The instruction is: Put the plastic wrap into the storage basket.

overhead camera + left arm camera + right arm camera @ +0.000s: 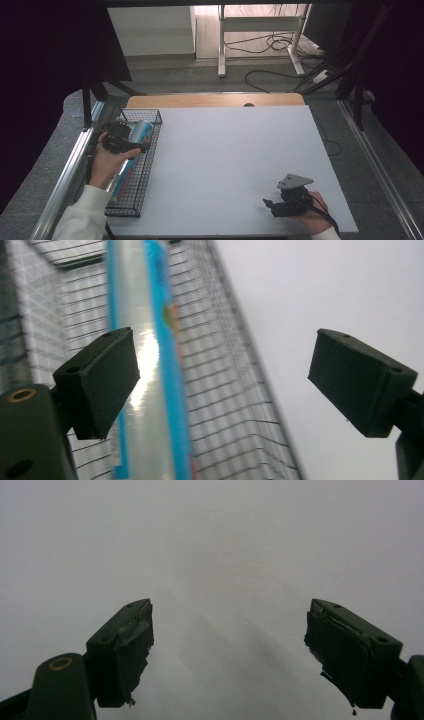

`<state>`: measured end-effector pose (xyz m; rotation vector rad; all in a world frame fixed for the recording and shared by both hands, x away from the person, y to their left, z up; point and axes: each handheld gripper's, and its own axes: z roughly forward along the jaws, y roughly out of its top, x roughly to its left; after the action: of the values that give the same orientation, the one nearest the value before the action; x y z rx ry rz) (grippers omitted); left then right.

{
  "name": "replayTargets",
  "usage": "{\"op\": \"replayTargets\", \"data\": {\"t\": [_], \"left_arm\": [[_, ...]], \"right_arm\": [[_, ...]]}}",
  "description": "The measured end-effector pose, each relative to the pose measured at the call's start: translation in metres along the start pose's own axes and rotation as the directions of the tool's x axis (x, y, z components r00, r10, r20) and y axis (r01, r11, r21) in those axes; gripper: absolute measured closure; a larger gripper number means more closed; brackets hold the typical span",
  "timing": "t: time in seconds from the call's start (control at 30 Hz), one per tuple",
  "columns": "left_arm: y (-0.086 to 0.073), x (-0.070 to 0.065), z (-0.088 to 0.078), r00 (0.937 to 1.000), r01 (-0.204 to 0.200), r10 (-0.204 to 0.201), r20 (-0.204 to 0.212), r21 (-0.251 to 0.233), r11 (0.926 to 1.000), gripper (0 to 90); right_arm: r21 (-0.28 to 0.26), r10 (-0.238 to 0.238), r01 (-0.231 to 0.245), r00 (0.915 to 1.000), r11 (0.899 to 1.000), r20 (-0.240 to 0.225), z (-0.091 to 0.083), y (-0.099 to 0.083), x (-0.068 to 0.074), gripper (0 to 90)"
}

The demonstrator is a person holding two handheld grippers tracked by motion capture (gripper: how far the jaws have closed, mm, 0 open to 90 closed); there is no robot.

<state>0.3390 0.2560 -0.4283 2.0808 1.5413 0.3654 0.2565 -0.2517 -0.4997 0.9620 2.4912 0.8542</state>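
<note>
A long shiny tube with blue and clear wrapping (134, 143) lies lengthwise in a black wire basket (145, 170) at the table's left edge. My left gripper (131, 146) hovers over the basket above the tube. In the left gripper view its jaws stand wide apart, the tube (150, 370) running beside the left jaw and the basket's mesh wall (225, 385) between them. My right gripper (270, 205) rests near the front right of the white table (235, 150), pointing left. In the right gripper view its jaws (227, 655) are wide apart over bare white surface.
The white sheet covers most of the table, with a wooden strip (215, 100) at the far edge. Metal rails (70, 165) run along both sides. Cables and a desk frame (260, 30) lie on the floor beyond.
</note>
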Motion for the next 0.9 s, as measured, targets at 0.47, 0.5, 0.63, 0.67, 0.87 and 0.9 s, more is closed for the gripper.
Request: {"op": "replayTargets", "data": {"t": [0.47, 0.5, 0.63, 0.67, 0.87, 0.9], "left_arm": [[-0.019, -0.052, -0.005, 0.9839, -0.128, 0.136, 0.116, -0.073, 0.9891, 13.9], [-0.024, -0.060, -0.006, 0.9798, -0.142, 0.153, 0.129, -0.089, 0.9859, 14.0], [-0.036, -0.077, -0.005, 0.9710, -0.159, 0.178, 0.160, -0.120, 0.9799, 14.4], [-0.036, -0.077, -0.005, 0.9710, -0.159, 0.178, 0.160, -0.120, 0.9799, 14.3], [-0.064, -0.107, 0.002, 0.9515, -0.183, 0.213, 0.222, -0.148, 0.9719, 14.6], [-0.068, -0.112, 0.004, 0.9491, -0.185, 0.215, 0.230, -0.148, 0.9717, 14.6]], "right_arm": [[-0.006, 0.004, -0.004, 0.9999, 1.000, 0.012, -0.002, -0.002, -0.001, 19.7], [-0.008, 0.004, -0.004, 0.9999, 1.000, 0.014, -0.003, -0.001, -0.001, 19.7], [-0.027, -0.006, 0.006, 0.9999, 1.000, 0.008, -0.005, 0.000, -0.001, 19.7], [-0.027, -0.006, 0.006, 0.9999, 1.000, 0.008, -0.005, 0.000, -0.001, 19.7], [-0.049, -0.015, 0.016, 0.9999, 0.999, 0.005, -0.007, 0.002, 0.000, 19.6], [-0.054, -0.017, 0.017, 0.9998, 0.998, 0.005, -0.007, 0.002, 0.000, 19.6]]}}
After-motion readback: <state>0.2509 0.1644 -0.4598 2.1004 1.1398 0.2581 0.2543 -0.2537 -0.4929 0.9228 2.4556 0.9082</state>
